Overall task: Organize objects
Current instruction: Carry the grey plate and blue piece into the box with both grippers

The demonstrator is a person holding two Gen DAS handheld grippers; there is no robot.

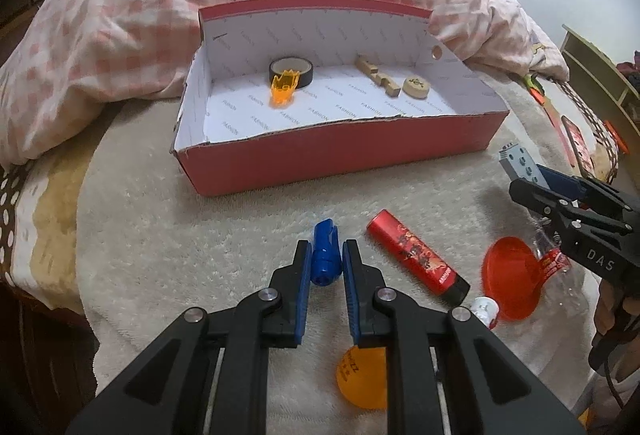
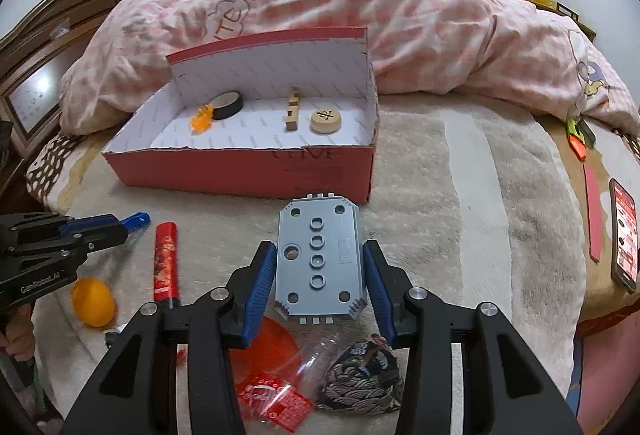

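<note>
Grippers, both loaded: left gripper (image 1: pixel 326 261) clamped on blue plastic piece (image 1: pixel 325 251), lower centre; right gripper (image 2: pixel 320 277) closed on grey studded plate (image 2: pixel 318 263), apparently lifted. Unsorted, lower frame: orange ball (image 1: pixel 360 381), red tube (image 1: pixel 416 257), red funnel (image 1: pixel 510 277). Beyond, centre: red box (image 1: pixel 340 159) holding tape roll (image 1: pixel 291 72), wooden disc (image 1: pixel 416 86). Step: carrying. Next: over near wall, release inside.

left gripper (image 1: pixel 325 262): black, blue-padded jaws | silver screws | right gripper (image 2: pixel 320 277): same, possibly "DAS"
</note>
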